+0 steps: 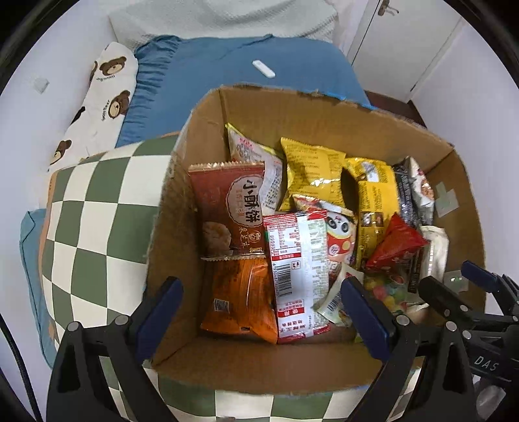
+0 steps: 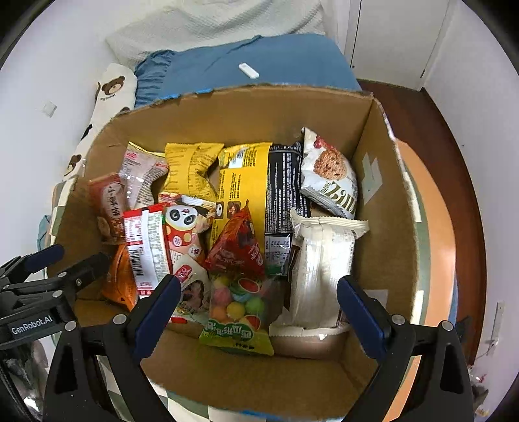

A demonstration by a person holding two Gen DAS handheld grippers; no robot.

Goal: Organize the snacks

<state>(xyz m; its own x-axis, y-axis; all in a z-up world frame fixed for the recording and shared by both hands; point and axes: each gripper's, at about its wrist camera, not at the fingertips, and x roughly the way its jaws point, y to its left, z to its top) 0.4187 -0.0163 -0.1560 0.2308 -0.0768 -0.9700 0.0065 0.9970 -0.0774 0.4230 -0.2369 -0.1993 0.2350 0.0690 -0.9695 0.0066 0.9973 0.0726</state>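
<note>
An open cardboard box [image 1: 324, 117] [image 2: 382, 246] holds several snack packets. On its left lie a brown-red biscuit packet [image 1: 227, 207], an orange packet [image 1: 241, 298] and a red-and-white packet [image 1: 296, 276] [image 2: 147, 246]. Yellow bags [image 1: 311, 175] [image 2: 243, 181] stand at the back. A red triangular packet [image 2: 238, 246], a candy bag [image 2: 238, 308] and a white packet [image 2: 324, 269] lie toward the right. My left gripper [image 1: 261, 311] is open and empty above the box's near left part. My right gripper [image 2: 258, 311] is open and empty above the candy bag.
The box rests on a green-and-white checkered cushion [image 1: 97, 227]. Behind it are a blue pillow [image 1: 211, 71] with a small white object [image 1: 263, 68], a bear-print pillow [image 1: 103, 97] and a white blanket [image 2: 211, 26]. White walls and a door [image 1: 405, 48] stand around.
</note>
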